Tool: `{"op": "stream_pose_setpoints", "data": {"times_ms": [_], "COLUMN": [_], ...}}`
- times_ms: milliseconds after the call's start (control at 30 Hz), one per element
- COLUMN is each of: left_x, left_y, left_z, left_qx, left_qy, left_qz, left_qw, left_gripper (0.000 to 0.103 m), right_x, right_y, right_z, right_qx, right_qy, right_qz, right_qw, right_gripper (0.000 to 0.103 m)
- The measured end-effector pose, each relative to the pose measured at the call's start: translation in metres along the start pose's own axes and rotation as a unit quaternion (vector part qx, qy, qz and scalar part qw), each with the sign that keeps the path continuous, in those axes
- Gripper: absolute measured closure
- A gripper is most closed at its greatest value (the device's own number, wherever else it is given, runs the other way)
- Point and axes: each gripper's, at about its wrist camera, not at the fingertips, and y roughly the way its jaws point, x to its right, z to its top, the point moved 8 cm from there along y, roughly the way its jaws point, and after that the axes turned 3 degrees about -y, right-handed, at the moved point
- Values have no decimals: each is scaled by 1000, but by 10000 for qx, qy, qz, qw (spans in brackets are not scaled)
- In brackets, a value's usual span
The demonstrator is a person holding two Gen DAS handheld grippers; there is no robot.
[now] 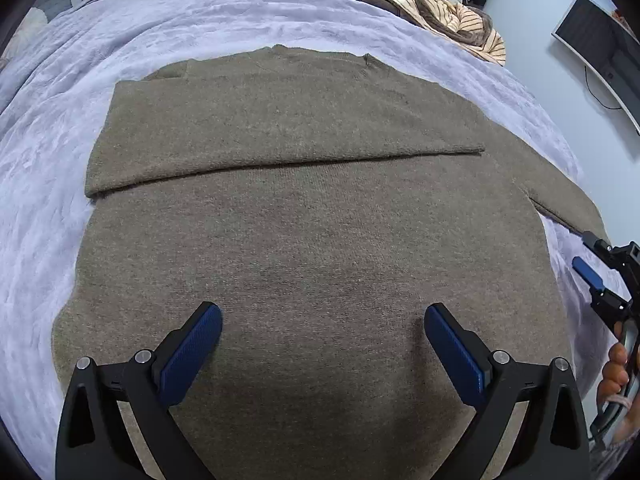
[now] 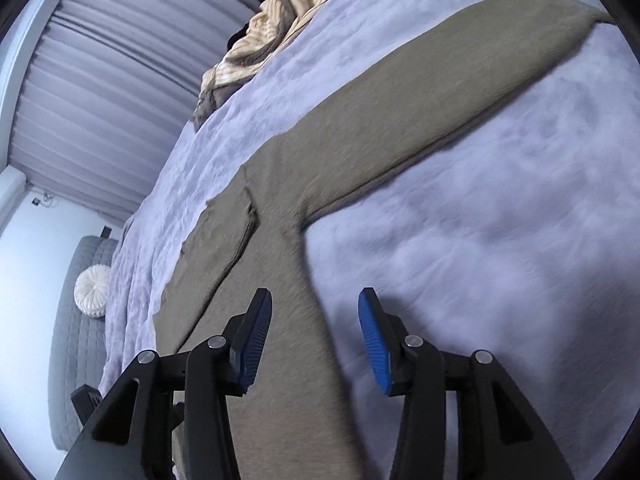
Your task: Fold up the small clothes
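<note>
Both grippers are spread and hold nothing. The left gripper point(image 1: 323, 344) hangs over the brown sweater point(image 1: 312, 240), which lies flat on the purple blanket point(image 1: 48, 200). The right gripper point(image 2: 316, 336) sits near the long sleeve point(image 2: 420, 120), likely the next part to fold.

No legible text, labels, brands or nos. in either view: sweater point(image 1: 312, 240), bed cover point(image 1: 168, 28), monitor point(image 1: 596, 36) all unmarked.
</note>
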Motion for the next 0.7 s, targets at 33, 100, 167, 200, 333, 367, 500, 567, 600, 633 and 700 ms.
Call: {"op": "stream_pose_setpoints", "data": {"times_ms": [33, 100, 167, 200, 333, 367, 500, 567, 600, 633, 700], "left_x": [2, 4, 8, 11, 19, 21, 26, 29, 30, 31, 31], "left_y": [2, 5, 4, 3, 0, 0, -2, -2, -2, -1, 0], "left_z": [-1, -2, -1, -1, 5, 7, 14, 18, 20, 22, 27], "left_qx": [-70, -108, -59, -48, 23, 53, 148, 172, 188, 201, 207], "left_qy": [-8, 24, 60, 65, 80, 93, 158, 210, 238, 258, 294], "left_qz": [10, 103, 130, 111, 103, 121, 169, 206, 230, 262, 331], "left_qw": [10000, 9999, 9999, 9999, 9999, 9999, 9996, 9994, 9993, 9991, 9988], "left_gripper": [1, 1, 1, 1, 1, 1, 1, 1, 1, 1, 1], "right_x": [13, 38, 61, 73, 111, 115, 124, 124, 122, 117, 102], "right_y": [-7, -20, -32, -37, -51, -51, -48, -45, -44, -41, -41], "right_z": [13, 37, 58, 68, 101, 106, 125, 132, 133, 135, 138], "right_qx": [157, 469, 763, 914, 1439, 1506, 1705, 1708, 1666, 1599, 1577], "right_qy": [126, 379, 671, 839, 1417, 1522, 1692, 1630, 1596, 1530, 1294], "right_qz": [-67, -234, -383, -427, -484, -441, -445, -421, -403, -361, -207], "right_qw": [9998, 9979, 9941, 9914, 9782, 9758, 9697, 9708, 9722, 9745, 9787], "right_gripper": [54, 54, 54, 54, 54, 54, 54, 58, 81, 93, 95]}}
